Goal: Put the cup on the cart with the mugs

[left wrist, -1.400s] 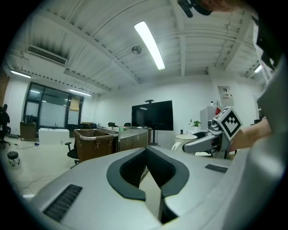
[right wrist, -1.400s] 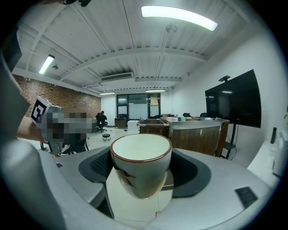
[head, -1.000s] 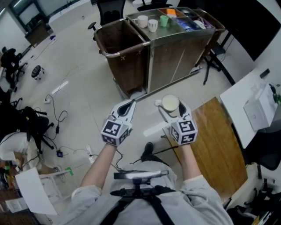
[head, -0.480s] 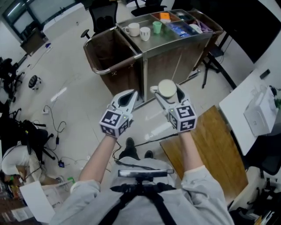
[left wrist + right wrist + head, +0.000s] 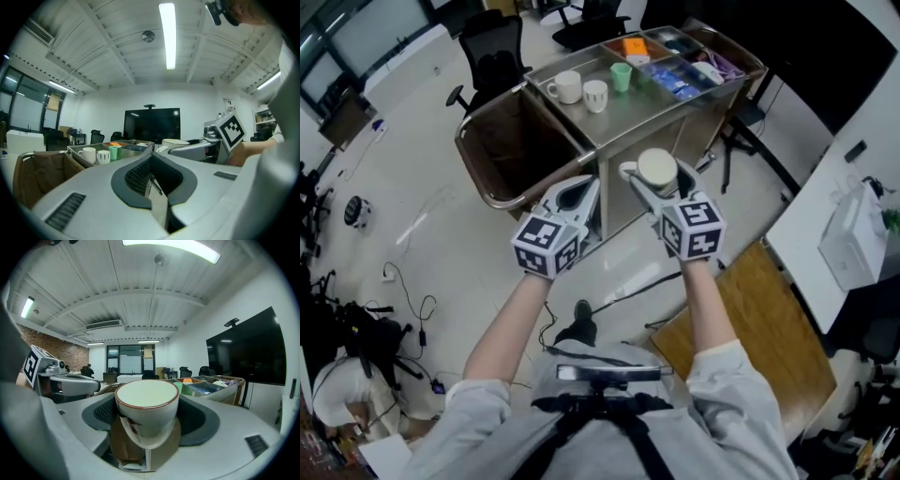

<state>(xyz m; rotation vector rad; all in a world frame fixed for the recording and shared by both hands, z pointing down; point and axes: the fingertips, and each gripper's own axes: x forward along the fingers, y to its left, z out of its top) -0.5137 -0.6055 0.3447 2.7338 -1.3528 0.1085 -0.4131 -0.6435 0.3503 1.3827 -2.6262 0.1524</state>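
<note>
Gripping the cream cup (image 5: 146,409) upright in the right tool (image 5: 657,180), jaws wide around it, short of the cart (image 5: 701,127); holding the left tool (image 5: 574,195) closed, empty. Seemingly mid-carry: next, needing a reach over the steel worktop (image 5: 642,98) beside the white mugs (image 5: 566,87).
</note>
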